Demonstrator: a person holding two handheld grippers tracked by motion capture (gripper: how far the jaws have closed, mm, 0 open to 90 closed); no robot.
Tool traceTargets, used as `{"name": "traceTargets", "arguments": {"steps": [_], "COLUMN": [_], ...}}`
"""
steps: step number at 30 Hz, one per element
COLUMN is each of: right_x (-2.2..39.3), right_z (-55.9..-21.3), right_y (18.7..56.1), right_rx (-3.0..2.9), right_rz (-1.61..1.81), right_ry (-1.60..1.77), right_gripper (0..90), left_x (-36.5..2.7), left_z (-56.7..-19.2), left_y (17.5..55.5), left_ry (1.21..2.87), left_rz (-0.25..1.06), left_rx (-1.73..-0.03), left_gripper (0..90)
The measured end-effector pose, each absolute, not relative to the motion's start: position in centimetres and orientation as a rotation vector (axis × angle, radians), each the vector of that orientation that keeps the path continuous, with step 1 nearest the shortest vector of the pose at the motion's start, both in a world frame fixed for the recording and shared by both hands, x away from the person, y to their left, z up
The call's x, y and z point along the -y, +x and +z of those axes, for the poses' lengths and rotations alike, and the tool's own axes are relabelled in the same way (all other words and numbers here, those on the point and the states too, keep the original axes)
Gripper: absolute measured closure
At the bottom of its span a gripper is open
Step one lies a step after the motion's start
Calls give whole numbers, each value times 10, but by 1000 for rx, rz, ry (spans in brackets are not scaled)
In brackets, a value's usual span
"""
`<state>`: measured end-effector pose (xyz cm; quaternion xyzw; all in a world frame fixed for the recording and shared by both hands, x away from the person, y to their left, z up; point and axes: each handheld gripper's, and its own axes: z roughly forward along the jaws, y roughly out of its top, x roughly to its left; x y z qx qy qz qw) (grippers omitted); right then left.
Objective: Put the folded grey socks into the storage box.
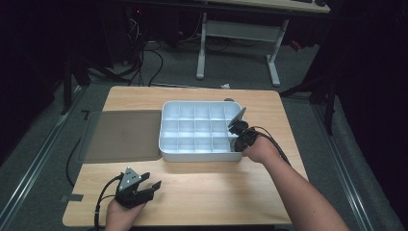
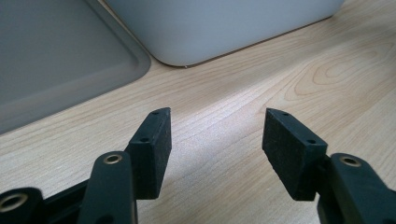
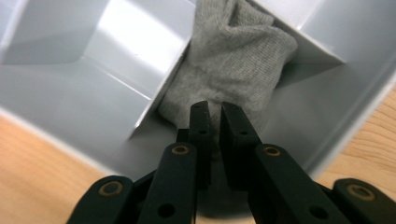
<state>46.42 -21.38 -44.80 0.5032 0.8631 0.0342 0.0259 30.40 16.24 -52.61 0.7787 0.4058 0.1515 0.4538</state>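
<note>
Right gripper view: the right hand-held gripper (image 3: 215, 109), nearly closed, pinches a grey sock (image 3: 233, 65) inside the tray's (image 3: 84, 98) corner compartment; lift it straight up, clear of the dividers.

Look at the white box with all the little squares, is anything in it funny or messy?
A grey sock lies bunched up in one compartment of the white divided box, at its near right corner. It looks crumpled, not folded. The right tool pinches its edge. Nothing is spilled or broken.

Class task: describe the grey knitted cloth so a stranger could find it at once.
Start at the white plastic divided tray on the wooden table. In its near right corner compartment, by the right tool, lies a grey knitted cloth, soft and crumpled.
</note>
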Motion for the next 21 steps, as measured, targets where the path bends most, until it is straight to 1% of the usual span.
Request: {"name": "traceTargets", "arguments": {"steps": [1, 5, 9, 11, 15, 21], "right_x": [215, 213, 209, 207, 203, 205], "right_z": [-444, -426, -421, -426, -447, -462], "right_y": [466, 470, 479, 485, 491, 494], "right_rx": [-2681, -2625, -2585, -2578, -2588, -2593], "right_rz": [130, 164, 172, 148, 78, 65], "right_ry": [1501, 1525, 1528, 1535, 1552, 1576], "right_gripper": [848, 893, 900, 900, 900, 900], "left_x": [-162, -161, -161, -162, -164, -165], "left_z": [-526, -526, -526, -527, -527, -527], "left_y": [304, 303, 303, 304, 304, 304], "left_ry": [1922, 1927, 1931, 1929, 1921, 1922], "left_rz": [375, 371, 372, 370, 367, 363], "left_rx": [-1001, -998, -996, -998, -1007, -1009], "left_gripper": [428, 428, 428, 428, 428, 428]}}
